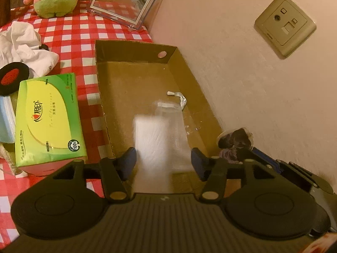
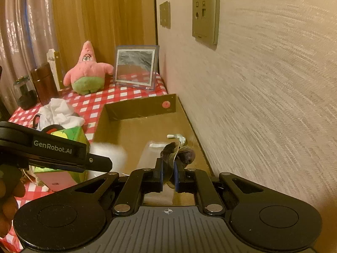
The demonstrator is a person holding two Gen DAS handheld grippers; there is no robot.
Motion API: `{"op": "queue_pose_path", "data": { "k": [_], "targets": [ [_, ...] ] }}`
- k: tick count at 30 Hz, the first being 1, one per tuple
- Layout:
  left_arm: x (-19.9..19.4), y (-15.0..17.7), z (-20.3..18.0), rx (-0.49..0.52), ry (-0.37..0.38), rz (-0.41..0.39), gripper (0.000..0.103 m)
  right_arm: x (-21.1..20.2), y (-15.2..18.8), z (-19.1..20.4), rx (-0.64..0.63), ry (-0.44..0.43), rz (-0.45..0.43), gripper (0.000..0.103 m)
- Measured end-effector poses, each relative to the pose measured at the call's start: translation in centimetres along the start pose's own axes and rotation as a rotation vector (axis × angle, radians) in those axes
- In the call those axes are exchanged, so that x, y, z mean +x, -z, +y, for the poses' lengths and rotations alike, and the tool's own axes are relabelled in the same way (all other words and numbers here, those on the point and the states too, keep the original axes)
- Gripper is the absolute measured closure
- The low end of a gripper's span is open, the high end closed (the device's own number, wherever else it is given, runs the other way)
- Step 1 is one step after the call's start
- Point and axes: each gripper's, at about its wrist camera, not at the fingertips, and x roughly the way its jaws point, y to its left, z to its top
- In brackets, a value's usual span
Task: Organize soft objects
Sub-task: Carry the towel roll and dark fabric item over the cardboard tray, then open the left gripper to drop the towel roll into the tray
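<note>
A brown cardboard box (image 1: 105, 67) lies open against the wall. A white soft pack (image 1: 153, 139), blurred, is in mid-air or lying in the box between my left fingers. My left gripper (image 1: 163, 161) is open above the box's near end. A clear bag (image 1: 170, 109) with a white clip lies further in. My right gripper (image 2: 168, 174) is shut on a dark cloth item in clear wrap (image 2: 179, 154) over the box's right side; it shows in the left wrist view (image 1: 236, 141). The left gripper's body (image 2: 52, 149) crosses the right wrist view.
A green tissue box (image 1: 50, 118) stands left of the cardboard box on the red checked cloth (image 1: 69, 35). White crumpled fabric (image 1: 23, 44), a pink star plush (image 2: 88, 71), a framed picture (image 2: 135, 67), a brown jar (image 2: 43, 82). Wall with sockets (image 1: 284, 25) at right.
</note>
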Motion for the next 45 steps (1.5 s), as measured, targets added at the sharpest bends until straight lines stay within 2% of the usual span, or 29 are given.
{"op": "queue_pose_path", "data": {
  "k": [24, 31, 45],
  "targets": [
    [-3.7, 0.9, 1.8, -0.012, -0.021, -0.071, 0.048, 0.5, -0.5, 0.8, 0.024, -0.051, -0.004, 0.093],
    [-3.9, 1.1, 2.3, -0.016, -0.025, -0.075, 0.047, 0.9, -0.6, 0.2, 0.076, -0.078, -0.004, 0.093],
    [-5.8, 2.3, 2.3, 0.036, -0.054, -0.112, 0.044, -1.7, 2.0, 0.7, 0.108, -0.071, 0.031, 0.093]
  ]
}}
